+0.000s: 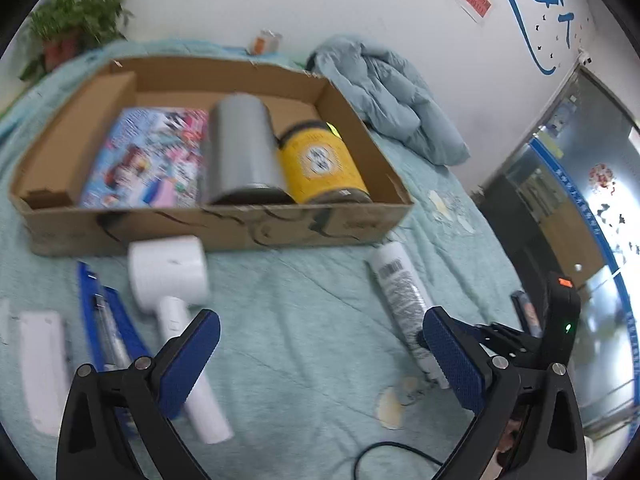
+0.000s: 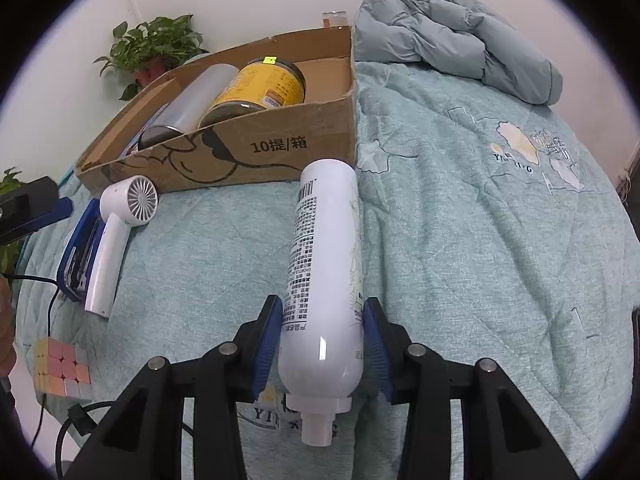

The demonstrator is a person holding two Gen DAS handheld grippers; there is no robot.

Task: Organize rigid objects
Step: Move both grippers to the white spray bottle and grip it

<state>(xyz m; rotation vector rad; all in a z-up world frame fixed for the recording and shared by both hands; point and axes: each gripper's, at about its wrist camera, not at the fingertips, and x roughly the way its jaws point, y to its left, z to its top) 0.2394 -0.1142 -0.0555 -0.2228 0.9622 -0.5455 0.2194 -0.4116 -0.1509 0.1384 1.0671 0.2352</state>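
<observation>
A cardboard box (image 1: 224, 224) on the bed holds a colourful flat pack (image 1: 148, 156), a grey can (image 1: 240, 148) and a yellow can (image 1: 320, 164); it also shows in the right wrist view (image 2: 256, 148). My right gripper (image 2: 323, 344) is shut on a white spray bottle (image 2: 326, 256), its nozzle pointing back at the camera; the bottle also shows in the left wrist view (image 1: 404, 300). My left gripper (image 1: 320, 356) is open and empty above the blanket, in front of the box. A white handheld fan (image 1: 172, 288) lies by its left finger.
A blue stapler (image 2: 78, 256) lies under the fan (image 2: 120, 224). A pastel cube (image 2: 62, 368) and a black cable (image 2: 52, 308) lie at the left. A white flat device (image 1: 40, 364) lies far left. A bunched duvet (image 2: 460, 36) and potted plants (image 2: 154, 52) sit behind.
</observation>
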